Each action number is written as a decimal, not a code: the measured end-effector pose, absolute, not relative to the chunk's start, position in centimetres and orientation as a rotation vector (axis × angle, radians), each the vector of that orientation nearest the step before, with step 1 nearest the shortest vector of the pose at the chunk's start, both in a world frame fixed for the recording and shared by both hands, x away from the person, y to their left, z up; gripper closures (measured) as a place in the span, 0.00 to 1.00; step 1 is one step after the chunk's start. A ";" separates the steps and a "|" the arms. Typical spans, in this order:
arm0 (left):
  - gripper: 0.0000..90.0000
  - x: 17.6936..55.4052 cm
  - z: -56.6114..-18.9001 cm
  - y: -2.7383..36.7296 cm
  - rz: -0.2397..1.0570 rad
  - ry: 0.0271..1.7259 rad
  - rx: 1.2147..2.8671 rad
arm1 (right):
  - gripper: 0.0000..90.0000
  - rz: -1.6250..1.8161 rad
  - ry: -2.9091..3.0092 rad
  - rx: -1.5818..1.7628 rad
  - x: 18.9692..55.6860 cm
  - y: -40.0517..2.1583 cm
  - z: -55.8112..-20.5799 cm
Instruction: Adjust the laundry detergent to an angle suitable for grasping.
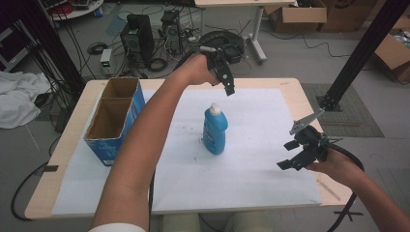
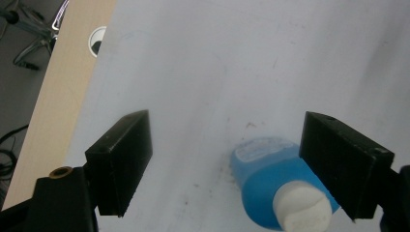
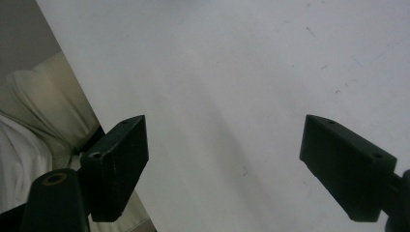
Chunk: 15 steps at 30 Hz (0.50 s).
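A blue bottle (image 1: 215, 131) with a white cap stands upright in the middle of the white sheet (image 1: 251, 164) that covers the table. My left gripper (image 1: 228, 87) hangs open above and a little behind it, held at the end of a far-stretched arm. In the left gripper view the bottle (image 2: 261, 186) shows from above, low between the open jaws of the left gripper (image 2: 225, 164) and nearer the right one, untouched. My right gripper (image 1: 286, 154) is open near the table's front right, over bare sheet. In its own view the right gripper (image 3: 225, 164) holds nothing.
A tall open cardboard box with blue sides (image 1: 116, 118), split into two compartments, stands at the left of the table. The wooden table edge (image 1: 290, 83) has a cable hole (image 2: 98, 39). Computers and cables lie on the floor behind. A black frame post (image 1: 360, 53) rises at the right.
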<state>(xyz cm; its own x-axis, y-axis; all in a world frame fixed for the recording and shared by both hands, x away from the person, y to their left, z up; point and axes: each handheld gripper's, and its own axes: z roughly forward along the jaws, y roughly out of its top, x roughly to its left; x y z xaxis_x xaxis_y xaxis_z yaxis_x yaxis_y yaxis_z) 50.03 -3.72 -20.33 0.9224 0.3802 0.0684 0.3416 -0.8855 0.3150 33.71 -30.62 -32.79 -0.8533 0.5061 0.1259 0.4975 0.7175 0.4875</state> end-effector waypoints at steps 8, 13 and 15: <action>0.22 50.5 -20.0 -1.8 0.185 0.593 2.785 | 0.22 0.873 2.838 0.884 33.7 -29.9 -32.7; 0.22 50.7 -19.9 -0.1 0.194 0.633 2.784 | 0.20 0.957 2.717 0.959 33.5 -29.2 -32.7; 0.22 50.7 -19.8 0.3 0.197 0.648 2.785 | 0.18 0.985 2.664 0.980 33.2 -28.9 -32.8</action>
